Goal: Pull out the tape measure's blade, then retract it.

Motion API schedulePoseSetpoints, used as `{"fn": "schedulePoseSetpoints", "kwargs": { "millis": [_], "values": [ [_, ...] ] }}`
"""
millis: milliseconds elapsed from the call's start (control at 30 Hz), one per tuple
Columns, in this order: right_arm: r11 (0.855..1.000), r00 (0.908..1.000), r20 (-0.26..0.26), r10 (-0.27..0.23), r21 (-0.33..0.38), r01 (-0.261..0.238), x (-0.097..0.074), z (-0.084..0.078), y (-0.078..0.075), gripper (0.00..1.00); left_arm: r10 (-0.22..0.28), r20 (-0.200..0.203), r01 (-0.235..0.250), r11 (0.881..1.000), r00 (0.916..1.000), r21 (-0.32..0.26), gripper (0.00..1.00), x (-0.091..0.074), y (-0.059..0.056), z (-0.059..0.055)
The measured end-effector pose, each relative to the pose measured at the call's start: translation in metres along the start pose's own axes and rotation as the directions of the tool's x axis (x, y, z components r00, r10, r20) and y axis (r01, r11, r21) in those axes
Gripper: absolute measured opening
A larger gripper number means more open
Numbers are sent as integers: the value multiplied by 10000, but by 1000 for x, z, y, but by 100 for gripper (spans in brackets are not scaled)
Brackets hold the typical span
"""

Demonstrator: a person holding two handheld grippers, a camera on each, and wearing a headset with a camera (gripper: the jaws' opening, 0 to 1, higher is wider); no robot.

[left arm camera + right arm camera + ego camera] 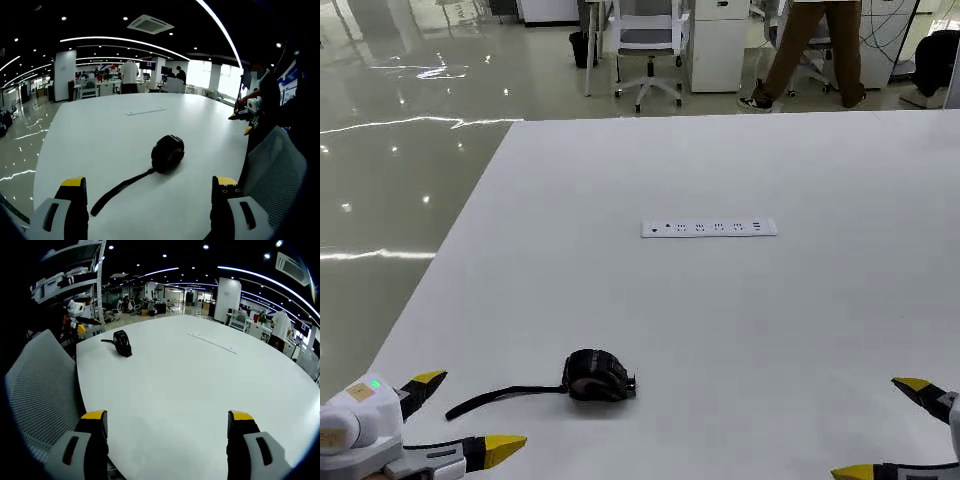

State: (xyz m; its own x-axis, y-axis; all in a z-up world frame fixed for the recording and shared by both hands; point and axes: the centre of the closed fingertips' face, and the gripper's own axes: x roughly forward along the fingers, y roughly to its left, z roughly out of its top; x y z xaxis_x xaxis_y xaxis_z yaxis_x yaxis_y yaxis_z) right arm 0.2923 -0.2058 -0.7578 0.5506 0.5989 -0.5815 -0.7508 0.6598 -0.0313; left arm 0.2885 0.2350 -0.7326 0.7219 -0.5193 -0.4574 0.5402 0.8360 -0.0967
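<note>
Currently left tongs [465, 413] and right tongs [880, 428] both spread, gripping nothing. Tape measure [598, 376] sits on desk [740, 330] just ahead of left tongs, well apart from right tongs.

White table [720, 330]: flat, matte. A white power strip [708, 228] lies on it near the centre, long side across the head view. Beyond the far edge, on a glossy floor [400, 180]: a swivel chair [650, 45], a white cabinet [718, 45] just beside it, and a standing person [810, 50]. A grey mesh chair back [42, 385] stands at the near table edge; shelving [70, 275] rises behind it.
</note>
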Motion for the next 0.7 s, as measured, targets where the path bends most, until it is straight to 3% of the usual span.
{"fn": "schedulePoseSetpoints", "kwargs": {
  "millis": [233, 567, 700],
  "values": [
    [9997, 9998, -58, -186, -157, 185, -10, 1, -7, 100, 105, 50, -106, 9999, 9999, 109, 100, -7, 10, -1],
    [9992, 9993, -22, -386, 54, 386, -16, 0, -12, 100, -69, 287, 58, 9993, 9996, 376, 100, -9, 10, 5],
    [9990, 9990, -63, -433, 72, 433, -17, -1, -12, 100, -160, 165, 156, 9996, 9997, 236, 100, -10, 8, 3]
  ]
}}
